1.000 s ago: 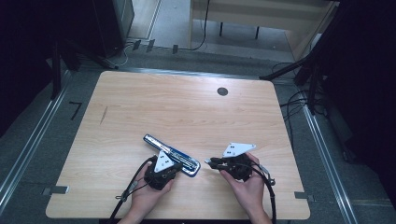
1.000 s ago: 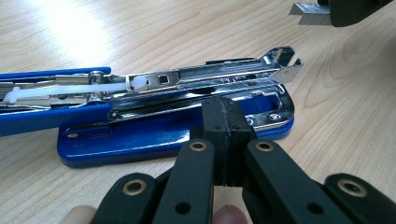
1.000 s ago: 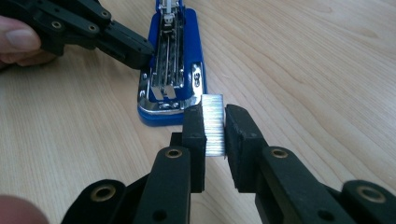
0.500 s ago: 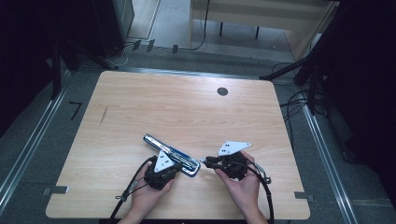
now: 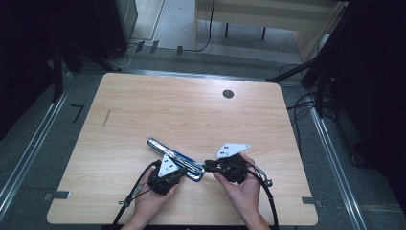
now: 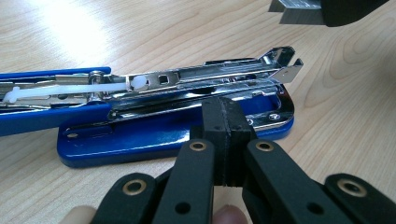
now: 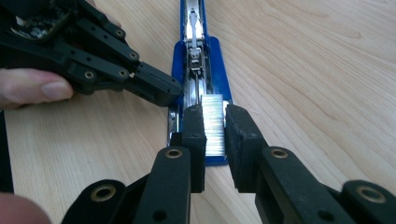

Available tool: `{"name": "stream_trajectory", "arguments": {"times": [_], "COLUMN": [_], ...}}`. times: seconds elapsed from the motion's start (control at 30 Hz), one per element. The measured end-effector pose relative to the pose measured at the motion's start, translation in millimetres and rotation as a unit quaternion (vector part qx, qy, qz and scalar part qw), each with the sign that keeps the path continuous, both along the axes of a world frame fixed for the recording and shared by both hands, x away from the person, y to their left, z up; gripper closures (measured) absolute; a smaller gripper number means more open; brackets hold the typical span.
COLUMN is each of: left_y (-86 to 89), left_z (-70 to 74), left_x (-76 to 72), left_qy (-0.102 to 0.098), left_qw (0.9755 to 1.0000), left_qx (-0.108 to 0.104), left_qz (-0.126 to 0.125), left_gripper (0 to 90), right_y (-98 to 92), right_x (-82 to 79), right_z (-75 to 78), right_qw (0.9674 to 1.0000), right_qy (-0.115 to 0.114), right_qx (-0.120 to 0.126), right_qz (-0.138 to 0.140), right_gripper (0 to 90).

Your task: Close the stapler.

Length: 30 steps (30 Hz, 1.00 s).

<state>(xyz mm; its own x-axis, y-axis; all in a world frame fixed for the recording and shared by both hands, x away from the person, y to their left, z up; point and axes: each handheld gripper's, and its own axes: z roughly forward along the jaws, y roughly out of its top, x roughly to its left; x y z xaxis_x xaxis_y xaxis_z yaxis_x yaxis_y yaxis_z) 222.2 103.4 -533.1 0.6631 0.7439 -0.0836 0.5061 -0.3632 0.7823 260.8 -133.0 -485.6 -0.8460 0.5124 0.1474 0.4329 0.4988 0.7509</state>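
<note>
Nearest the person, the right gripper [image 7: 215, 123] is pinching a strip of staples [image 7: 214, 122] just above the front end of the open blue stapler [image 7: 201, 60]. The left gripper [image 6: 227, 135], jaws pressed together, is pushing against the stapler's blue base beside it. Beyond them, the stapler is lying slantwise on the wooden table [image 5: 191, 110], near its front edge.

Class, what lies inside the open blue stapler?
The stapler shows a bare metal channel and white pusher. The left tongs cover part of its base.
</note>
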Motion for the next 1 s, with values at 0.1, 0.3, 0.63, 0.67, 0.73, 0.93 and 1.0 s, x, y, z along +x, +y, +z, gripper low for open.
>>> {"name": "stream_trajectory", "arguments": {"times": [0.1, 0.3, 0.63, 0.67, 0.73, 0.93, 1.0], "left_y": [0.0, 0.0, 0.0, 0.1, 0.0, 0.1, 0.1], "left_z": [0.0, 0.0, 0.0, 0.0, -0.1, 0.0, 0.0], "left_x": [0.0, 0.0, 0.0, 0.0, 0.0, 0.0, 0.0], "left_qy": [0.0, 0.0, -0.001, 0.0, -0.001, 0.0, 0.0], "left_qw": [1.0, 1.0, 1.0, 1.0, 1.0, 1.0, 1.0], "left_qx": [0.0, 0.0, 0.0, 0.0, 0.0, 0.0, 0.0], "left_qz": [0.0, 0.0, 0.0, 0.0, 0.0, 0.0, 0.0], "left_gripper": [90.0, 90.0, 90.0, 90.0, 90.0, 90.0, 90.0], "right_y": [5.1, 16.3, 36.3, 36.3, 38.4, 41.0, 42.5], "right_x": [0.5, 2.9, 9.1, 9.1, 11.5, 13.7, 14.2], "right_z": [1.6, 2.0, -2.0, -2.0, -3.5, -5.0, -6.0], "right_qw": [1.0, 1.0, 0.9996, 0.9996, 0.9994, 0.9992, 0.999], "right_qy": [0.003, 0.002, 0.01, 0.01, 0.015, 0.019, 0.022], "right_qx": [0.003, -0.002, -0.023, -0.023, -0.027, -0.032, -0.036], "right_qz": [0.001, 0.005, 0.016, 0.016, 0.014, 0.013, 0.011], "right_gripper": [80.1, 80.1, 80.1, 80.1, 80.1, 80.1, 80.1]}}
